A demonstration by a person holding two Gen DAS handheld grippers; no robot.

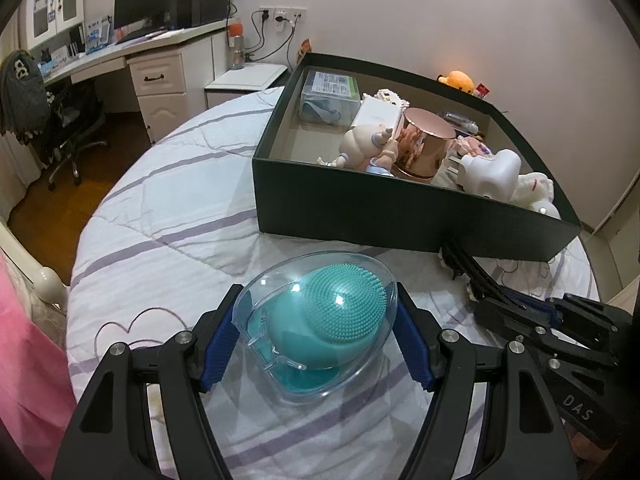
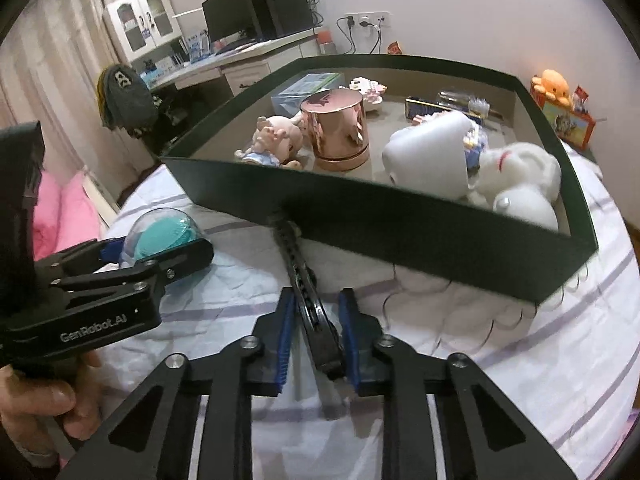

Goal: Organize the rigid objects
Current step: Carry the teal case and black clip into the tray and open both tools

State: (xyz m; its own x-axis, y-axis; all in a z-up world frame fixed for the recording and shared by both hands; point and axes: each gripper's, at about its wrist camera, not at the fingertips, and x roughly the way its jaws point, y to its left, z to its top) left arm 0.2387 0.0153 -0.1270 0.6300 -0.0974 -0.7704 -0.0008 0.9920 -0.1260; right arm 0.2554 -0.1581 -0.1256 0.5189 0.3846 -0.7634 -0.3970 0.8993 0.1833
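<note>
The bed [image 1: 168, 200], under a white quilt with lilac stripes, carries everything. On it sits the dark green box [image 2: 400, 220], open-topped and wide, its near wall facing both hands. Inside, its right half is crowded: a rose-gold canister [image 2: 338, 132] stands upright beside a doll [image 2: 276, 136], with a white tooth-shaped piece [image 2: 428, 152] and a white plush toy [image 2: 520, 176] against the near right corner. The left part of the floor, ahead of a clear packet [image 1: 330, 96] at the far corner, looks bare, and I judge that the easiest room for setting things down.

Before the box, on the quilt, lies the clear domed case [image 1: 316, 320] with a teal bristled brush head inside. The left tongs [image 1: 316, 344] stand at middling width around it, the blue pads at its two sides; they seem to touch, though a firm hold is not certain. The box lies ahead and to the right of this case, so the near wall must be cleared by lifting.

The black comb-like object [image 2: 308, 300] is long and thin, its axis running from the right tongs [image 2: 316, 344] straight toward the box wall, its far end touching or just under that edge. The right tongs are narrow, pinched on its near end. The right hand is nearer the box; I judge it should draw back and up before going over the wall.
</note>
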